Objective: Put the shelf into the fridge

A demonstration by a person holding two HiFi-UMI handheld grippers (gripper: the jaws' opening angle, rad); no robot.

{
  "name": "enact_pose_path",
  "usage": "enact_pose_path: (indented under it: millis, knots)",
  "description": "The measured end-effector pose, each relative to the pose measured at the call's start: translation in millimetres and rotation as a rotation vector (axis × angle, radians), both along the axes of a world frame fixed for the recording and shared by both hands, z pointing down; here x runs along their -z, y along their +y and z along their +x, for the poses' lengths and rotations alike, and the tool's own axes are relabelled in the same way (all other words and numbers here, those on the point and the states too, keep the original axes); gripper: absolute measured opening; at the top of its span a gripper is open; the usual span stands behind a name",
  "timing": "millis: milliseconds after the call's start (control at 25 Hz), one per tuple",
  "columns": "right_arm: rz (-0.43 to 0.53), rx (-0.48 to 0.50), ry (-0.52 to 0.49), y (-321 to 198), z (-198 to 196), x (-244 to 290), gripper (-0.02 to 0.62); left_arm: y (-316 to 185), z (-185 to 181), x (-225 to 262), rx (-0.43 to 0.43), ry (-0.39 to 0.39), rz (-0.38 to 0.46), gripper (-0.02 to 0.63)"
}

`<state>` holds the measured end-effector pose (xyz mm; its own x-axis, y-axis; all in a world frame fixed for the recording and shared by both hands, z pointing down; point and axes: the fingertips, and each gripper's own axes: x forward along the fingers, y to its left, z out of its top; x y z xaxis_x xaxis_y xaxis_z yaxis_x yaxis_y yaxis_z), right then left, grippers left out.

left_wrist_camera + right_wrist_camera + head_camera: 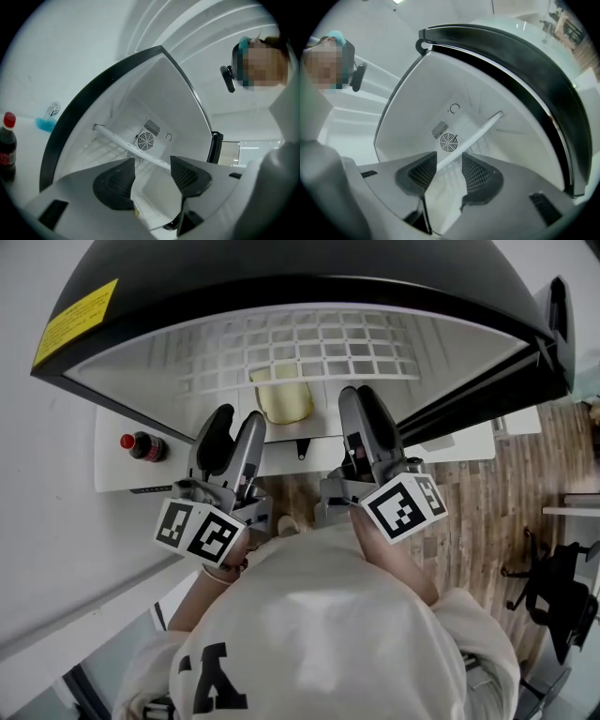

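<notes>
The small fridge (281,277) stands open in front of me, black outside and white inside. The white wire shelf (300,352) lies level inside it, across the full width. Both grippers are outside the opening, just short of the shelf's front edge. My left gripper (234,425) is open with nothing between its pads. My right gripper (361,401) is open and empty too. In the left gripper view the shelf's front bar (126,143) runs beyond the left gripper (152,166). In the right gripper view the shelf bar (480,131) runs beyond the right gripper (449,168), apart from the pads.
A cola bottle (142,445) stands on the white table (117,474) left of the fridge. A pale yellow container (283,399) sits under the shelf. The fridge door (560,334) hangs open at the right. A black chair (562,596) stands on the wooden floor.
</notes>
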<state>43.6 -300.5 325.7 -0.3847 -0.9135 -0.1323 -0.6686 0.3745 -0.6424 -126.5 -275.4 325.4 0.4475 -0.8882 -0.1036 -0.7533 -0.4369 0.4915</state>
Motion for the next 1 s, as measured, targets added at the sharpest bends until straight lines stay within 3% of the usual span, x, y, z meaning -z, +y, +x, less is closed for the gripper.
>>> enact_pose_path:
  millis: [160,320,480,1000]
  knots:
    - [0.043,0.008,0.079,18,-11,5,0.128,13,4,2,-0.016,-0.04,0.017,0.213]
    - [0.092,0.043,0.129,36,-27,11,0.064,26,14,5,-0.082,-0.057,0.049,0.113]
    - [0.123,0.082,0.158,49,-43,12,0.04,36,20,2,-0.133,-0.043,0.049,0.044]
    - [0.175,0.154,0.176,81,-67,15,0.029,69,23,10,-0.174,-0.124,0.105,0.006]
